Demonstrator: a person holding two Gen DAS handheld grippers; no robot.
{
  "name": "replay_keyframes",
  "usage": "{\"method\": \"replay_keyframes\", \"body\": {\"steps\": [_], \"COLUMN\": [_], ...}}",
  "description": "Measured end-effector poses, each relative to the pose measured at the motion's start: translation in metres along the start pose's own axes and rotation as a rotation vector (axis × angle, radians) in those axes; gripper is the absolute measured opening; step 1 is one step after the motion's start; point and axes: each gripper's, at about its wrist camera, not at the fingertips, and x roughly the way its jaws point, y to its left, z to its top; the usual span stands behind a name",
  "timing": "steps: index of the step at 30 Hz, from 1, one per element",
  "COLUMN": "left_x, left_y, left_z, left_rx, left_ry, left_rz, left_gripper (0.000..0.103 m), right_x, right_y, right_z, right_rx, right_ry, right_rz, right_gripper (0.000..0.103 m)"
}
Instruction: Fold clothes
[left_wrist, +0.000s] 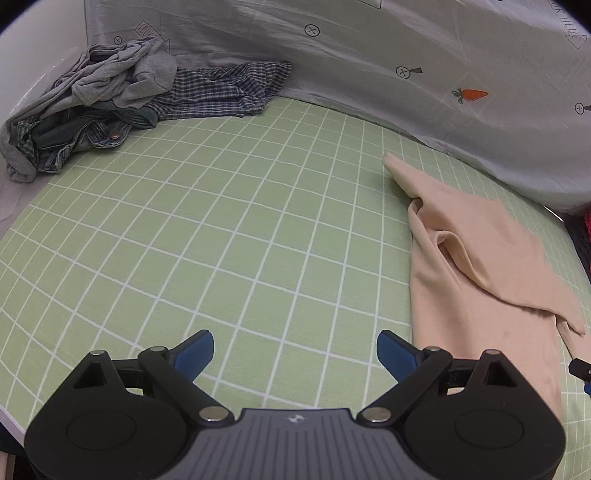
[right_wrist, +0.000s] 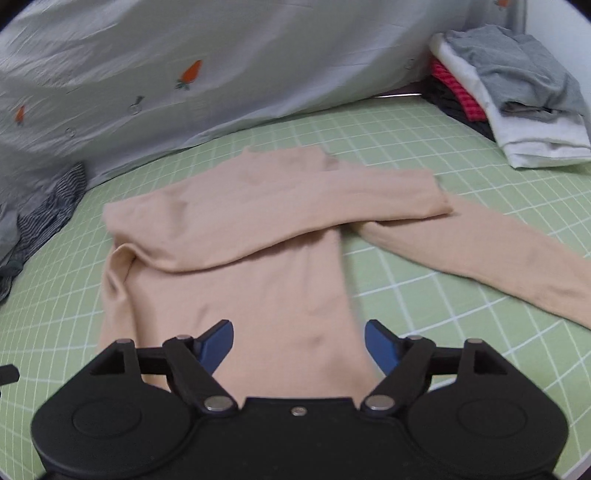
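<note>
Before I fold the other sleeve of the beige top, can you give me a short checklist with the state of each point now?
1. Right gripper free: ok, jaws open, nothing between them.
2. Left gripper free: ok, jaws open over the bare green sheet.
3. First sleeve folded across the chest of the beige top: ok.
4. Second sleeve reachable: ok, it lies out flat on the sheet, apart from the folded stack.
5. Body smooth: not ok, a fold bunches along one side edge.
6. Hem straight: cannot tell, the right gripper hides it.
</note>
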Motion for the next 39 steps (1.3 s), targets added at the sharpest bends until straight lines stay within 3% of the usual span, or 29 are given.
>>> {"method": "replay_keyframes", "body": {"steps": [8, 12, 16, 20, 23, 24, 25, 27, 32, 39], "left_x": [0.049, 0.081, 0.106, 0.123, 0.133, 0.136, 0.140, 0.146, 0.156, 0.166], "left_y": [-0.030, -0.048, -0.063, -0.076, -0.084, -0.086, -0.089, -0.095, -0.109, -0.132], "left_z": [0.038, 0.066, 0.091, 0.108, 0.117, 0.119, 0.122, 0.127, 0.140, 0.151], "left_rx": [-0.040, -0.009, 0.030, 0.096, 0.119, 0.124, 0.131, 0.148, 0.170, 0.208], "left_ry": [0.004, -0.001, 0.016, 0.018, 0.017, 0.019, 0.020, 0.021, 0.005, -0.015], "left_rz": [0.015, 0.030, 0.060, 0.069, 0.062, 0.054, 0.046, 0.040, 0.012, -0.033], "left_gripper": [0.095, 0.095, 0.095, 0.095, 0.095, 0.095, 0.095, 0.095, 0.095, 0.095], "right_x": [0.035, 0.068, 0.107, 0.133, 0.145, 0.147, 0.147, 0.144, 0.128, 0.095], "right_y": [-0.059, -0.086, -0.107, -0.106, -0.103, -0.101, -0.099, -0.098, -0.105, -0.122], "right_z": [0.052, 0.084, 0.115, 0.130, 0.134, 0.135, 0.136, 0.139, 0.150, 0.178], "right_rx": [0.063, 0.117, 0.162, 0.118, 0.081, 0.059, 0.044, 0.030, 0.063, 0.123], "right_ry": [-0.065, -0.099, -0.064, -0.031, -0.011, -0.013, -0.016, -0.033, -0.107, -0.260], "right_rz": [-0.075, -0.102, -0.110, -0.128, -0.121, -0.125, -0.122, -0.110, -0.101, -0.153], "right_gripper": [0.079, 0.078, 0.059, 0.059, 0.045, 0.035, 0.017, 0.005, 0.005, 0.005]}}
